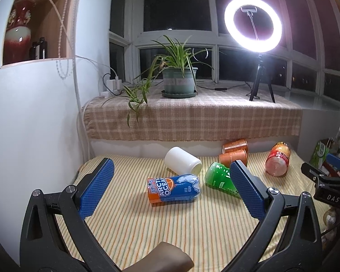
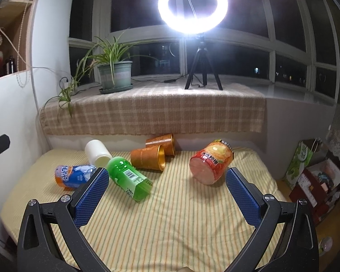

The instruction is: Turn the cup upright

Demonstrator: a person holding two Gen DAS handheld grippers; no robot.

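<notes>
Several cups and cans lie on their sides on a yellow striped cloth (image 1: 147,226). A white cup (image 1: 182,160) (image 2: 97,151), a blue and orange Arctic Ocean can (image 1: 173,189) (image 2: 73,175), a green cup (image 1: 219,176) (image 2: 129,178), two orange cups (image 1: 234,151) (image 2: 150,159) and a red cup (image 1: 277,162) (image 2: 212,161). My left gripper (image 1: 171,189) is open and empty, raised in front of the blue can. My right gripper (image 2: 167,193) is open and empty, between the green cup and the red cup, nearer the camera.
A plaid-covered window ledge (image 1: 192,115) rises behind the cloth, with a potted plant (image 1: 179,81) and a lit ring light on a tripod (image 1: 252,25). A white wall (image 1: 34,124) is on the left. Bags and boxes (image 2: 310,172) stand at the right.
</notes>
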